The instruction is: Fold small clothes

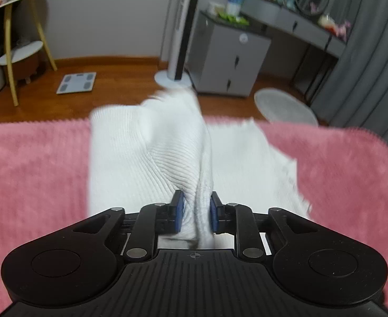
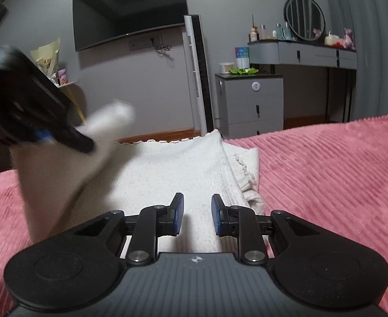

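The left hand-held gripper point(image 1: 196, 211) pinched a lifted fold of the white knit point(image 1: 167, 148) on the pink bed point(image 1: 35, 163), while the right hand-held gripper point(image 2: 197, 214), jaws apart and empty, hovered over the knit's flat part, which ran lengthwise straight ahead.

We see a white garment point(image 1: 167, 142) of soft ribbed knit cloth lying on a fuzzy, ridged pink blanket point(image 2: 326, 174). Our left tool point(image 1: 196, 208) is matt black plastic with blue textured pads point(image 1: 179, 208) and dull metal pivot pins.
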